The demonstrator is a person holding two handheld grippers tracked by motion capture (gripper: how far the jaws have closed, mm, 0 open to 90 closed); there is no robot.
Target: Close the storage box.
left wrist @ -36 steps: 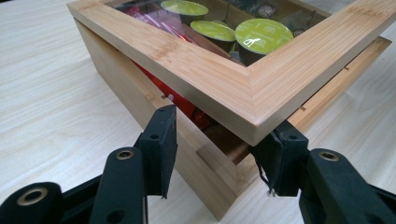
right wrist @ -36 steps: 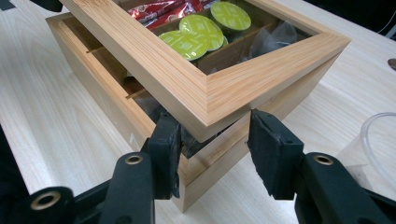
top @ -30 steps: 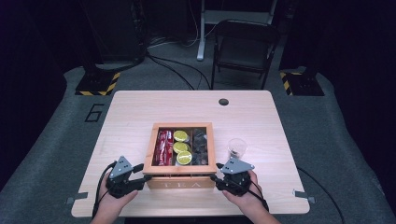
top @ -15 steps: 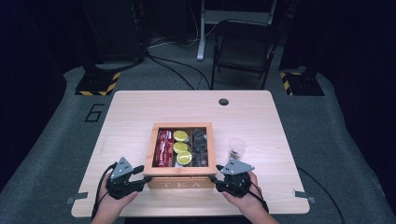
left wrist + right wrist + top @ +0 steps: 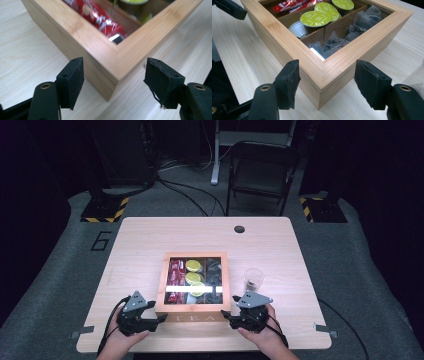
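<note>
My table (image 5: 150, 245) is pale wood with rounded corners and a round cable hole (image 5: 239, 228) near its far edge. 1 wooden box (image 5: 194, 307) sits flat on it, near the middle of my side, its front wall lettered TEA. The box has 3 rows: red packets (image 5: 176, 272) on the left, green-topped pods (image 5: 192, 278) in the middle, dark bags (image 5: 214, 272) on the right. A clear cup (image 5: 253, 279) stands upright on the table just beside the box, on its right, with something brown at its bottom. The rest of the top around them is bare wood. The table stands on grey carpet (image 5: 70, 270).
</note>
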